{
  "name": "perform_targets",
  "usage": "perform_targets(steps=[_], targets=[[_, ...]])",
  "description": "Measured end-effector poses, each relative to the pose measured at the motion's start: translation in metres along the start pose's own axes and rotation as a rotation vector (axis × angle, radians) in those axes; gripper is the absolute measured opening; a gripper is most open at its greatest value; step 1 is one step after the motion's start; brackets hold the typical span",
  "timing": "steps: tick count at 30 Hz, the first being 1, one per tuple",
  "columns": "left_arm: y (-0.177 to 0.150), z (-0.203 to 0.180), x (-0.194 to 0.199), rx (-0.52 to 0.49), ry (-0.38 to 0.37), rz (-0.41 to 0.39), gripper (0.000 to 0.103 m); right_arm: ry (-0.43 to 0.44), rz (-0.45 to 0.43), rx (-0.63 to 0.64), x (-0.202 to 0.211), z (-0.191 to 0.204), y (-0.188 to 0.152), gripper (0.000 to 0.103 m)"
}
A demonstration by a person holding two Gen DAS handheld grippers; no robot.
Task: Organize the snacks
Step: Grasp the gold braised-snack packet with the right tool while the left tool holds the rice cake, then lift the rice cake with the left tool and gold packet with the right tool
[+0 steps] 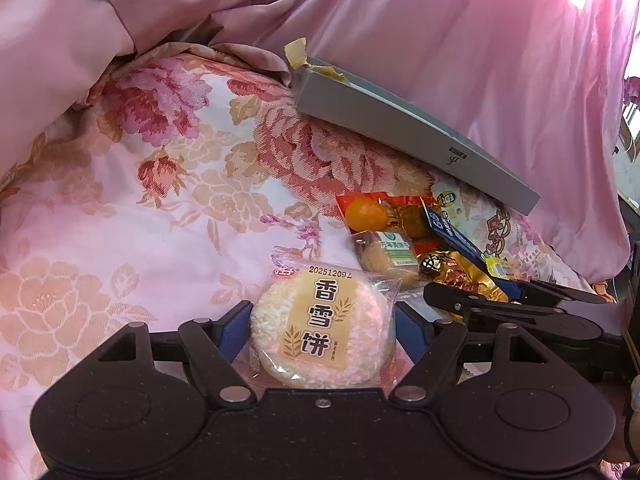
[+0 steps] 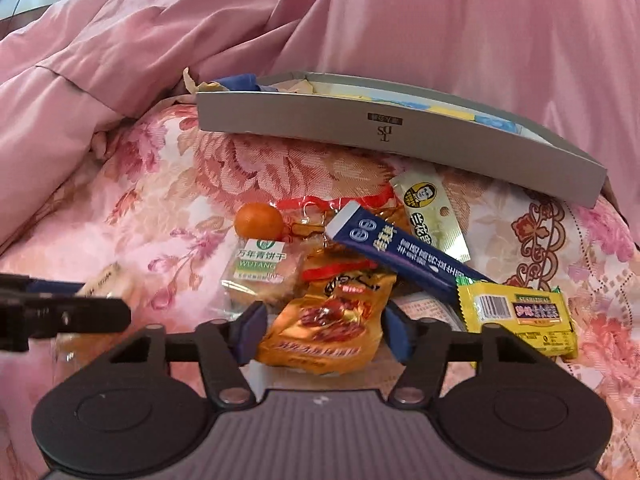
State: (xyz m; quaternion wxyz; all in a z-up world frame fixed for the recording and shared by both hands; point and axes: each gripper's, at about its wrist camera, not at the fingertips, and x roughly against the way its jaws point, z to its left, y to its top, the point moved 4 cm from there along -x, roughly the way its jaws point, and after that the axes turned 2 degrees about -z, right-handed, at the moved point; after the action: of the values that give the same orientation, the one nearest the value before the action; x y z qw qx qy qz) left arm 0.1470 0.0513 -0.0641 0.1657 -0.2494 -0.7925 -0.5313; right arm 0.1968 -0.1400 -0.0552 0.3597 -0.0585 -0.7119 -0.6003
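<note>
Both grippers straddle snacks on the floral bedspread: the left gripper brackets a rice cracker, the right gripper a gold packet. Whether either is clamped cannot be told. The pickup step looks in hand; next comes a carry to the grey box at twelve o'clock.

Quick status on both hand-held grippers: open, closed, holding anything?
Left hand-held gripper: closed on the rice cracker packet.
Right hand-held gripper: closed on the gold snack packet.

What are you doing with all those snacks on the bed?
Tidying them into the gray box. The left tongs sit around a round rice cracker packet, and the right tongs sit around a gold snack packet. The other snacks, like the little orange and blue stick packet, lie heaped on the flowery bedspread.
</note>
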Motion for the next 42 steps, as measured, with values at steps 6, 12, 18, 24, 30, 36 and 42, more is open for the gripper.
perform_targets(steps=[6,12,18,24,30,36,42], targets=[[0.0,-0.002,0.001,-0.01,-0.004,-0.001,0.076,0.014,-0.006,-0.011,0.012,-0.001,-0.005,0.058],[-0.001,-0.002,0.002,-0.02,-0.013,-0.007,0.076,0.061,-0.002,-0.072,0.037,-0.004,-0.018,0.058],[-0.001,-0.003,0.002,-0.03,-0.017,-0.004,0.076,0.062,-0.01,-0.12,0.048,-0.011,-0.025,0.064],[-0.002,-0.003,-0.001,-0.036,-0.018,0.007,0.076,0.067,-0.019,-0.155,0.038,-0.011,-0.015,0.079],[-0.003,-0.003,-0.002,-0.04,-0.021,0.007,0.076,0.009,-0.031,-0.129,0.031,-0.007,-0.02,0.059],[-0.003,-0.005,-0.001,-0.049,-0.023,-0.002,0.076,-0.034,-0.026,-0.054,0.036,0.002,-0.028,0.057],[-0.004,-0.013,0.004,-0.074,-0.038,-0.01,0.076,-0.072,0.0,0.008,0.046,0.016,-0.038,0.049]])
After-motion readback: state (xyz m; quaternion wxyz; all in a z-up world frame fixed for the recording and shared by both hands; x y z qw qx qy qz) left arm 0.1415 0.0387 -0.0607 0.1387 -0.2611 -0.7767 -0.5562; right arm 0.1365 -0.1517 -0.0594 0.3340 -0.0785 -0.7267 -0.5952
